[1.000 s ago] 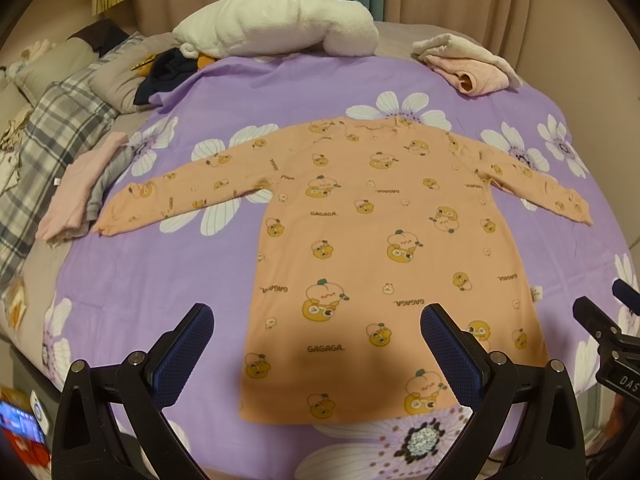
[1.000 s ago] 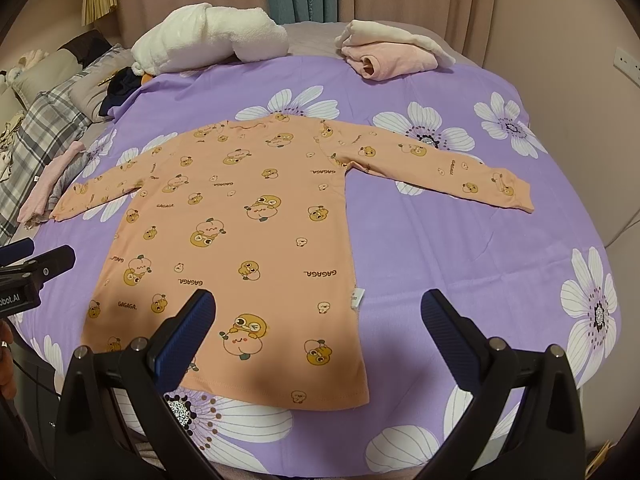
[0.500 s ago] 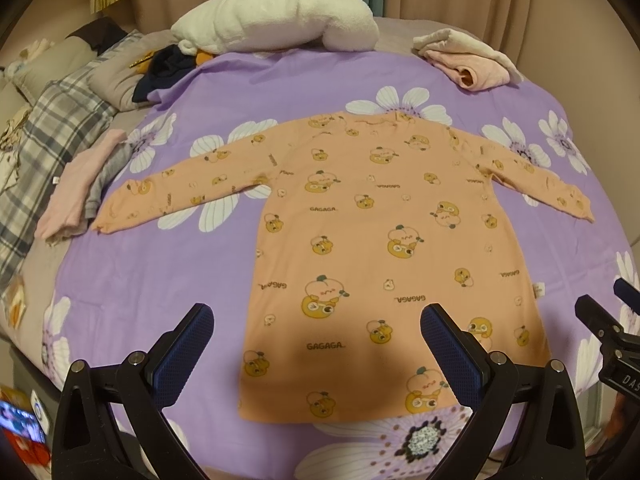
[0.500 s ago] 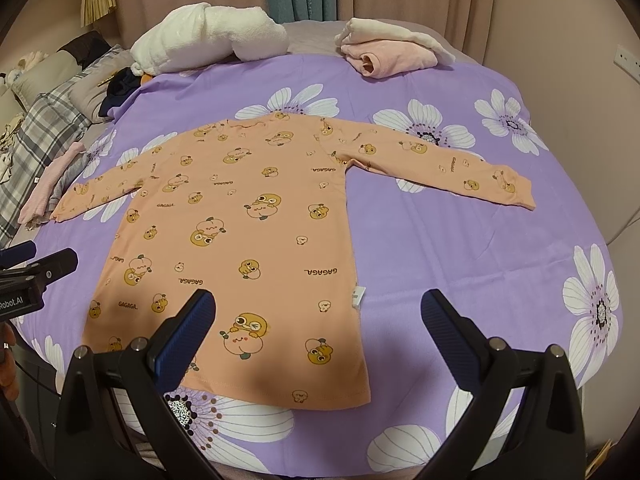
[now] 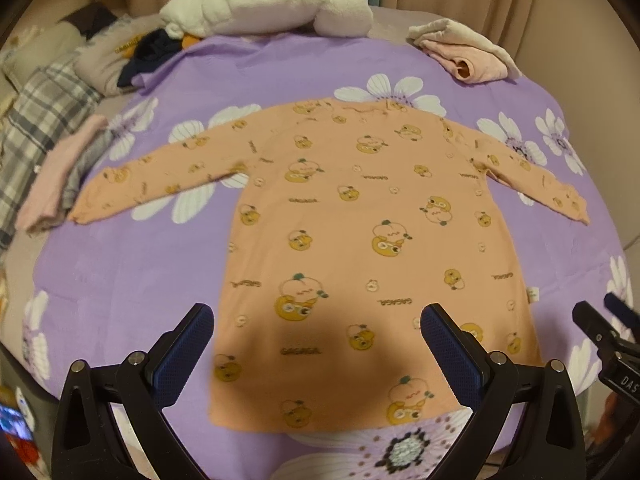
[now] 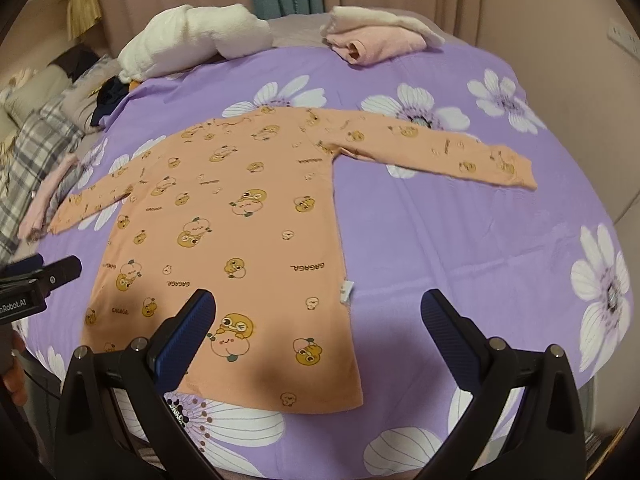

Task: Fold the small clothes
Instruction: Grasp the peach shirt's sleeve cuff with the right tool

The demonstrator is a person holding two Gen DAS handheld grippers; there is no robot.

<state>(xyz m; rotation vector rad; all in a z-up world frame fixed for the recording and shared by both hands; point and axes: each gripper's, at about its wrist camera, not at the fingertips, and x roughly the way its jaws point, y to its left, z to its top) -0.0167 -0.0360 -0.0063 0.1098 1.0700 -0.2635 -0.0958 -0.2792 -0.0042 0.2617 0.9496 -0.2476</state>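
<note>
Covering pretty much the whole bed is a purple sheet (image 5: pixel 120 272) with big white flowers, so that's the biggest thing here. Next up, the orange long-sleeve top (image 5: pixel 360 248), printed with little cartoon characters and "GAGAGA", lies flat in the middle of the sheet with both sleeves stretched straight out to the sides and the hem toward the cameras. At the far edge there's a white fluffy blanket (image 5: pixel 272 0) bundled up, and to its right a folded pink and cream garment (image 6: pixel 376 40). A plaid cloth (image 5: pixel 36 120) and a folded pink piece (image 5: pixel 60 172) sit off the left side.

The left tool (image 5: pixel 316 344) hangs over the hem with its blue pads spread wide, holding nothing. The right tool (image 6: pixel 316 332) sits over the top's lower right corner, also wide open and empty.
</note>
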